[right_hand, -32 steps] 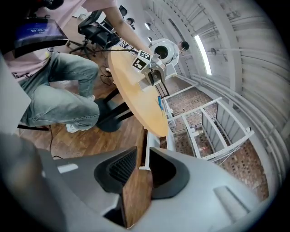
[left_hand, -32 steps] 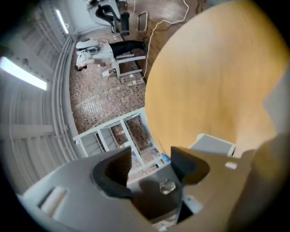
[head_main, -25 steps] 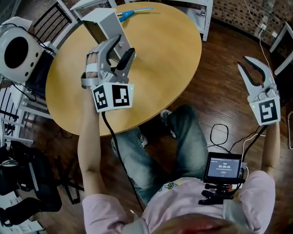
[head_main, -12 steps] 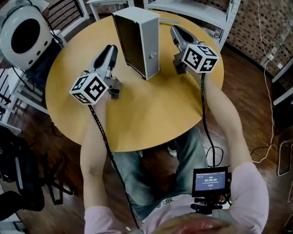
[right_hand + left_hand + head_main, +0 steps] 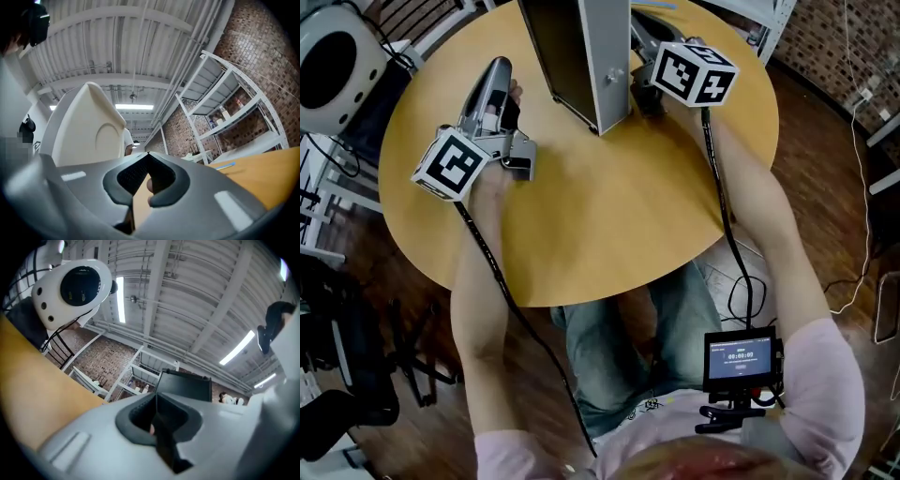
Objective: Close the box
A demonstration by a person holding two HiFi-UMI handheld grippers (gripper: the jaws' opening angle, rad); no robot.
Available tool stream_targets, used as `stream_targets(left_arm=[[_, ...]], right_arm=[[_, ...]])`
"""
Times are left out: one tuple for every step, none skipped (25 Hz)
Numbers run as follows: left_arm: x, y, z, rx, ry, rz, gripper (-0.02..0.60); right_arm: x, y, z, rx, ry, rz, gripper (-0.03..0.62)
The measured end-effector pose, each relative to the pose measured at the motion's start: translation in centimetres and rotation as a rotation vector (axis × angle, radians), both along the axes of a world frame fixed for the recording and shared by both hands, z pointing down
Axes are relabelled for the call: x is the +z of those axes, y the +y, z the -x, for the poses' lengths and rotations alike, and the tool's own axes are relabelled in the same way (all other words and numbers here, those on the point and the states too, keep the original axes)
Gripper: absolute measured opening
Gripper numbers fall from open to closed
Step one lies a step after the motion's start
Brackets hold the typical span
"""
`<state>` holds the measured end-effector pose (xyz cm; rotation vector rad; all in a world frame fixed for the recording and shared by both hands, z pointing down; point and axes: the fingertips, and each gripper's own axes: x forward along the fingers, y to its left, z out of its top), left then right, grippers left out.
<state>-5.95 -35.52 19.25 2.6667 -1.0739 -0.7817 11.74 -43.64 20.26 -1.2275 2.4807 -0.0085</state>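
Both tongs are now up at the box (image 5: pixel 586 56), which stands upright at the far side of the round table (image 5: pixel 609 216) with its dark open face turned toward my left side. A second ago the right tongs (image 5: pixel 639 42) hung spread wide off the table's right edge. They have since swung in and sit just beside the box's grey panel with the small knob (image 5: pixel 609 73), mostly hidden behind it in the head view. Their own view shows the jaws pressed together with nothing between them.

The left tongs (image 5: pixel 499 67) have drawn back from the opening and lie near the box's left side, apart from it. Their jaws have just been closing and now meet on nothing, as the left gripper view shows, with the dark box beyond the tips.

So I read this as setting up to push, not to pinch, with closed tips as blunt pushers on either side. The open face is still showing, so the box is not shut yet. I cannot tell for sure which panel is the door. The box is tall and narrow, so a hard shove could tip it.
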Motion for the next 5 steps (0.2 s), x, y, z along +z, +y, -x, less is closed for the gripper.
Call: stream_targets(left_arm=[[0.1,0.1,-0.3,0.004,-0.012,-0.002,0.015],[0.2,0.1,-0.7,0.011,-0.025,-0.002,0.015],[0.4,0.2,-1.3,0.020,-0.039,-0.002,0.015],[0.5,0.2,-2.0,0.029,-0.054,-0.005,0.015],[0.6,0.3,-2.7,0.039,-0.070,-0.008,0.015]], right_arm=[[0.0,0.3,0.4,-0.005,0.019,-0.015,0.005],[-0.1,0.6,0.7,-0.010,0.039,-0.028,0.005],[-0.1,0.9,0.9,-0.015,0.061,-0.043,0.005],[-0.1,1.2,1.1,-0.021,0.084,-0.058,0.005],[-0.1,1.5,1.3,-0.027,0.108,-0.074,0.005]])
